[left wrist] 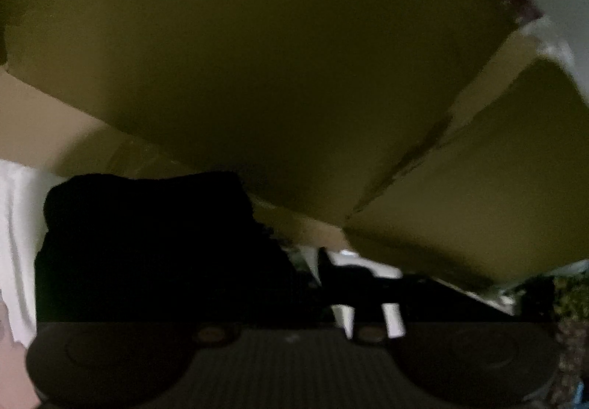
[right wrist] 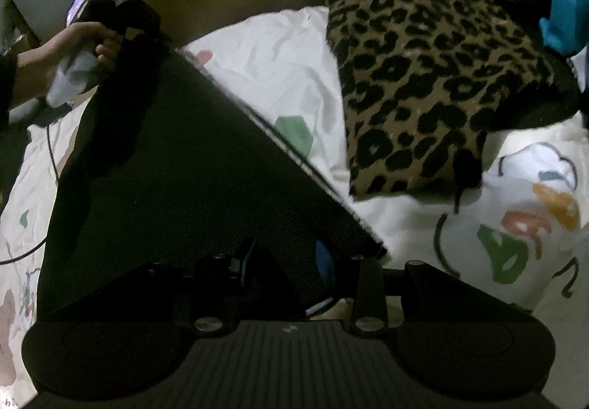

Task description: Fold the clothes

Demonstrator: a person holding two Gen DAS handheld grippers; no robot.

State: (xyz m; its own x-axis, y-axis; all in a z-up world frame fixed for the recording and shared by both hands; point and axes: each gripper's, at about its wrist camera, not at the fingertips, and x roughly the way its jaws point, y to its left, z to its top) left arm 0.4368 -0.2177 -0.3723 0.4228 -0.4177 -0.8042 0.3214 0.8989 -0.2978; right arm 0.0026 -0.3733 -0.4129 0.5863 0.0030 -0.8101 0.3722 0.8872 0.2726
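Stretching away from the right tongs (right wrist: 283, 261), which are gripping its near corner, the black garment (right wrist: 176, 188) is running lengthwise up-left to the left tongs (right wrist: 121, 15), whose gap cannot be told here.

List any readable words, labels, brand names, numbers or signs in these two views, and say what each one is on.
No text can be read in either view.
White printed bedsheet: coloured shapes and dark outlines, possibly lettering, not legible.
Small lit screen on the left gripper: too blurred to read.
Brown cardboard box: no print visible.
Black knit garment: no label visible.
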